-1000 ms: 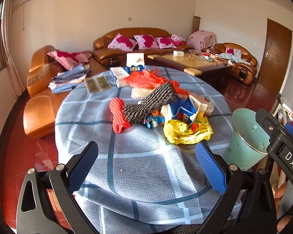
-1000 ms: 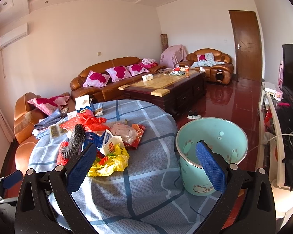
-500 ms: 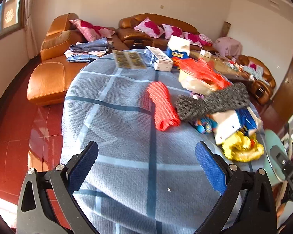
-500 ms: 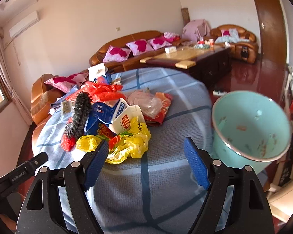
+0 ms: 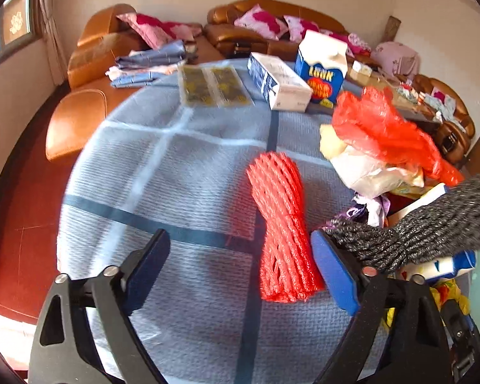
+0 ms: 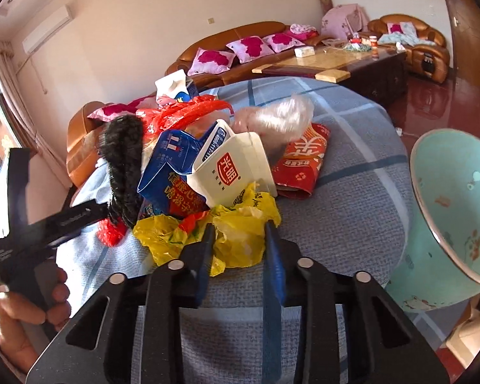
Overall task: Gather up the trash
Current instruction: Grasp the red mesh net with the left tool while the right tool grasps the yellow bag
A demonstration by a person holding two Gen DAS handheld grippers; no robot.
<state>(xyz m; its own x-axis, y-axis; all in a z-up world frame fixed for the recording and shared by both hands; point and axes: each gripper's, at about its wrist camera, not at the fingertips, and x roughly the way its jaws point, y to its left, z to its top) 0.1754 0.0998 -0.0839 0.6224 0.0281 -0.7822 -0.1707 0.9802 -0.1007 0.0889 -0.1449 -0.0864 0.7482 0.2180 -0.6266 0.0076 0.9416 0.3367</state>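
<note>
A trash pile lies on the round blue checked table (image 5: 176,192). My left gripper (image 5: 240,240) hangs low over the cloth with its jaws closing. A red foam net (image 5: 281,233) lies between its fingers, close to the right pad (image 5: 332,272) and well clear of the left one. A black foam net (image 5: 416,233) lies just right of it. My right gripper (image 6: 239,227) is closing on a crumpled yellow plastic bag (image 6: 240,240), which fills the gap between its pads. Behind the bag lie a cream carton (image 6: 236,172), a blue carton (image 6: 169,176) and a red wrapper (image 6: 304,163).
A teal bin (image 6: 457,224) stands off the table's right edge. A red plastic bag (image 5: 384,128), a milk carton (image 5: 323,64), a white box (image 5: 278,80) and flat packets (image 5: 214,86) sit farther back. A hand (image 6: 25,313) holds the left gripper. Sofas and a coffee table stand behind.
My left gripper swung left and down to the red net, and its jaws narrowed. My right gripper dropped to the yellow bag, and its jaws drew in around it.
</note>
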